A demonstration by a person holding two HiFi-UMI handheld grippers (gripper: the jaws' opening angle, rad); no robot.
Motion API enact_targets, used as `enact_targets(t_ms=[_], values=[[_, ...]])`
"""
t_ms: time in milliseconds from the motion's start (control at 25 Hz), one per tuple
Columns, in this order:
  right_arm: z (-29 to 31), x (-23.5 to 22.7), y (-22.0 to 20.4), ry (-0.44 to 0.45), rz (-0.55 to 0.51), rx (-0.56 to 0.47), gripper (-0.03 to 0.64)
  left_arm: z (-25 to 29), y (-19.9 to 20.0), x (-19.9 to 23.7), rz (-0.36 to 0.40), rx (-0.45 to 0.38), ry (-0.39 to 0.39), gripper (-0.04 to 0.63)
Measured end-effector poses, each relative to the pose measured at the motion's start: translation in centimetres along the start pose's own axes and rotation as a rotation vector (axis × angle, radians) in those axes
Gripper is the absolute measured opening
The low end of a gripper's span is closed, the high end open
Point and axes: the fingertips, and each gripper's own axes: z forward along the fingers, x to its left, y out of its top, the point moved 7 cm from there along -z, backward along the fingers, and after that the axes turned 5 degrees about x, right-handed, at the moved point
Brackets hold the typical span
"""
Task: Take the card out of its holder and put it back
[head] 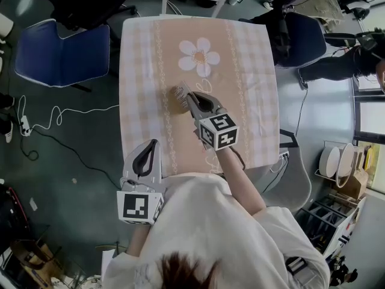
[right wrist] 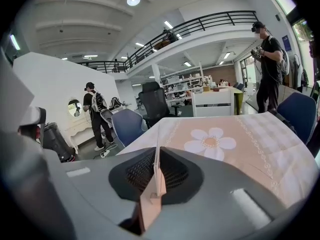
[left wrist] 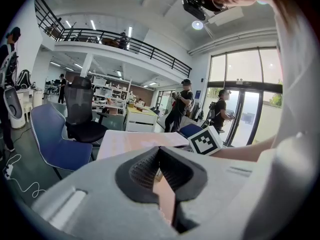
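1. Nearest my head view is the person's head (head: 180,271) and white shirt (head: 204,221), at the bottom of the frame.
2. The left claw (head: 148,150) sits low left, at the near left corner of the desk (head: 144,71). Its marker cube faces back toward the person.
3. In the left gripper view, the left claw (left wrist: 159,152) has its pads together at the tips with nothing between them. A wedge of peach desk cloth shows through the gap below.
4. The right claw (head: 186,98) is out over the middle of the desk, with the arm extended from the shirt.
5. In the right gripper view, the right claw (right wrist: 156,159) is clamped on the card (right wrist: 157,136). The card is thin and pale, seen edge-on and upright between the pads, its top edge standing above them.
6. In the head view the card (head: 180,94) is at the right claw's tips, just on the near side of the white flower (head: 199,57) printed on the cloth. I cannot separate a holder from the card here.
7. A blue chair (head: 60,53) stands left of the desk, well apart from it.
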Motion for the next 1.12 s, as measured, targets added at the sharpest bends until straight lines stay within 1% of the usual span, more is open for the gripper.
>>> enact_targets(t_ms=[120, 240, 400, 800, 1000, 1120], values=[[0.1, -0.1, -0.1, 0.004, 0.006, -0.011, 0.018, 0.1, 0.1, -0.1, 0.001, 0.001, -0.005, 0.000], [0.2, -0.3, -0.3, 0.005, 0.006, 0.001, 0.020, 0.0, -0.1, -0.1, 0.016, 0.012, -0.008, 0.000], [0.2, -0.4, -0.3, -0.012, 0.004, 0.010, 0.015, -0.2, -0.3, 0.0, 0.017, 0.016, -0.006, 0.000], [-0.4, -0.2, 0.5, -0.022, 0.008, -0.010, 0.014, -0.4, 0.2, -0.1, -0.004, -0.016, 0.003, 0.000], [-0.8, 0.0, 1.0, -0.029, 0.007, -0.024, 0.014, -0.6, 0.0, 0.0, 0.010, -0.007, 0.002, 0.000], [-1.1, 0.0, 1.2, -0.036, 0.008, -0.034, 0.014, -0.7, 0.1, 0.0, 0.002, -0.024, 0.003, 0.000]])
